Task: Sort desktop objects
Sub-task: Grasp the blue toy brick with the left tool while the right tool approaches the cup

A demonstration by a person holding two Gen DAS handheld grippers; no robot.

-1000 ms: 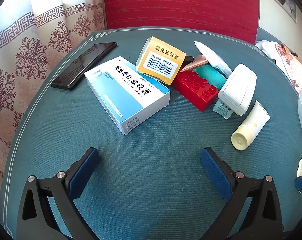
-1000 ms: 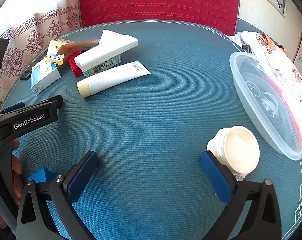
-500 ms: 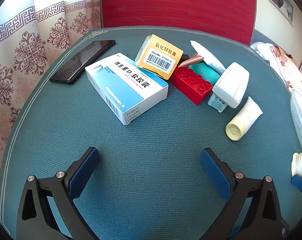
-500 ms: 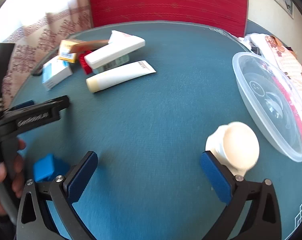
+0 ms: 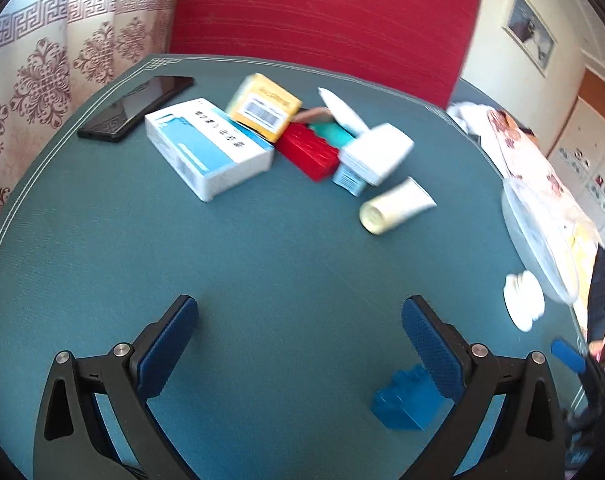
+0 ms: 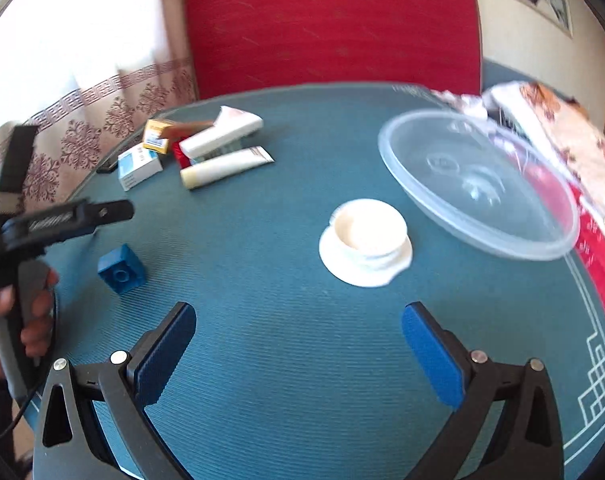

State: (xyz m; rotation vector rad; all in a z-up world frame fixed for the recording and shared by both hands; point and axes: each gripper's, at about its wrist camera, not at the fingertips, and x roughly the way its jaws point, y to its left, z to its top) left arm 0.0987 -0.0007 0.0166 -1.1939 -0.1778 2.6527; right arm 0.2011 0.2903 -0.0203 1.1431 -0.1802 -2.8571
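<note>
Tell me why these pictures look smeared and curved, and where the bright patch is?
Left wrist view: motion blur smears the blue-and-white box and the cream tube; the open left tongs stay sharp.
Right wrist view: the fisheye lens bends the table edge; the window glare at upper left is washed out white, and the clear bowl is slightly blurred.

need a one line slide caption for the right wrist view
Open right tongs hover over a teal table facing a white jar, clear plastic bowl and blue brick.
</note>
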